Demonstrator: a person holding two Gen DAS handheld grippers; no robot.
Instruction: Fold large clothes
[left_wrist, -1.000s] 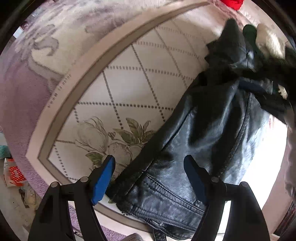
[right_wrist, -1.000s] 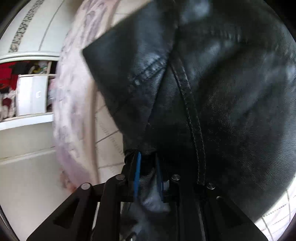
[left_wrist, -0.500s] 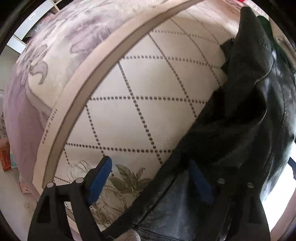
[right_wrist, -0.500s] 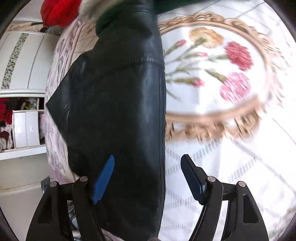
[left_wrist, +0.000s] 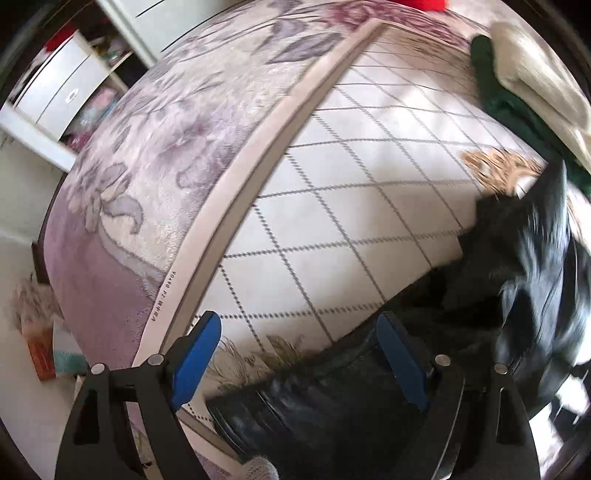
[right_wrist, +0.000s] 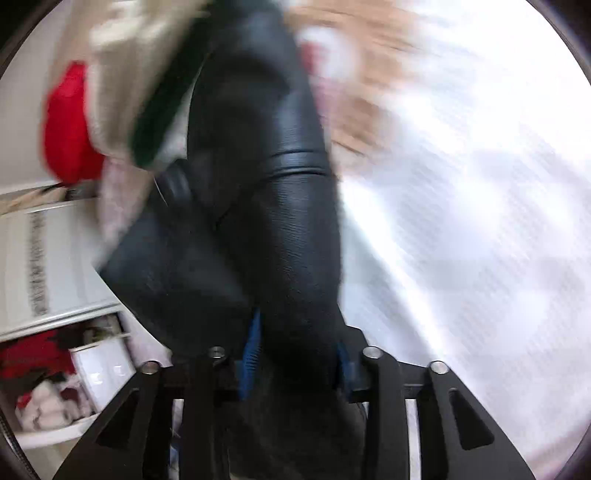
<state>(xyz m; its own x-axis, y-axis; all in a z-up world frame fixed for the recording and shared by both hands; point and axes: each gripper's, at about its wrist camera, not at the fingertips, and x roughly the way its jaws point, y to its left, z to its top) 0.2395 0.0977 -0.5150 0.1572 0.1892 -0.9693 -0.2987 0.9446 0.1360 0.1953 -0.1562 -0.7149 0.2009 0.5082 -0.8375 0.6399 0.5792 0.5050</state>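
R gripper (right_wrist: 295, 354) clamped on black leather jacket (right_wrist: 288, 229).
L gripper (left_wrist: 301, 354) spread wide, holding nothing, over jacket hem on quilted bedspread (left_wrist: 354, 206).

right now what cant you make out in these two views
- Right wrist view: motion blur smears the rug pattern and the clothes pile.
- Right gripper: black leather jacket covers the pads, hiding the pinched part.
- Left wrist view: jacket is cut by the bottom edge; its far part is blurred.
- Left gripper is open.
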